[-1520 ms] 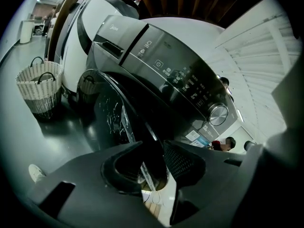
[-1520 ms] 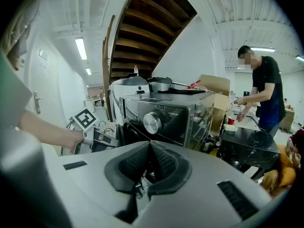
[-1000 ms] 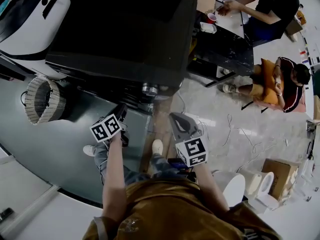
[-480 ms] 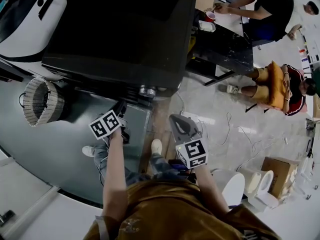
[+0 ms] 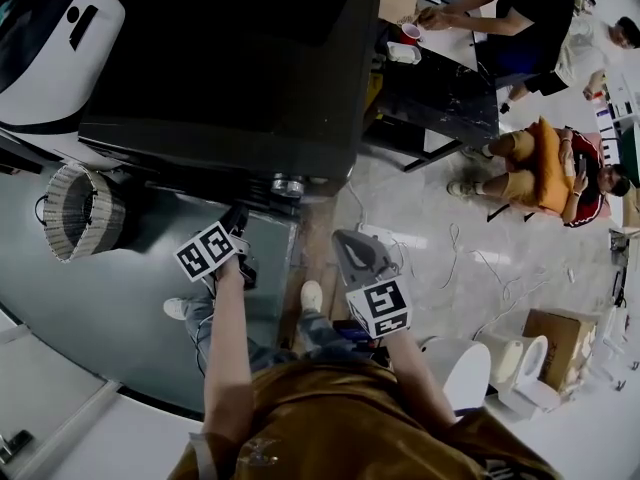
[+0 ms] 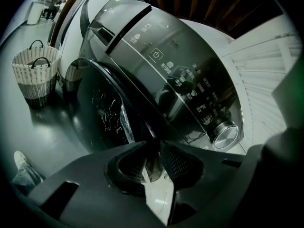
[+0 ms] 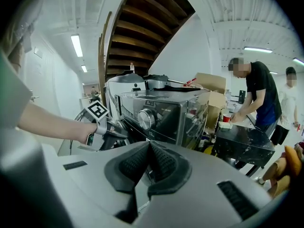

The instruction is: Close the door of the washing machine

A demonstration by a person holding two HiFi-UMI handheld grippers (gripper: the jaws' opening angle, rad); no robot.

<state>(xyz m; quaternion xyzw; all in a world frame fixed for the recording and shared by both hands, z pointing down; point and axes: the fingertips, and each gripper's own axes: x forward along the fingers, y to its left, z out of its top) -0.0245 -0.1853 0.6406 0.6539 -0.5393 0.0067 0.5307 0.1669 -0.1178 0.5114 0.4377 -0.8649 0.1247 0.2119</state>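
The black washing machine (image 5: 230,58) fills the upper left of the head view. Its round dark door (image 6: 102,113) stands ajar below the control panel (image 6: 180,70) and dial (image 6: 224,134). My left gripper (image 5: 238,218) reaches to the machine's front. In the left gripper view its jaws (image 6: 154,144) have just been closing, and the door's thin edge runs in between the pads, which grip it. My right gripper (image 5: 345,240) hangs beside it to the right, off the machine; its jaws (image 7: 149,144) are shut with nothing between them. The right gripper view shows the machine (image 7: 161,110) ahead.
A wicker basket (image 5: 80,208) stands on the floor left of the machine, beside a white appliance (image 5: 60,28). A black table (image 5: 440,88) with a red cup (image 5: 410,33) and people is at the right. Cables (image 5: 470,258) and a cardboard box (image 5: 555,343) lie on the floor.
My left gripper has stayed at the door and rolled slightly. The right gripper has not moved. The people at the right have shifted.
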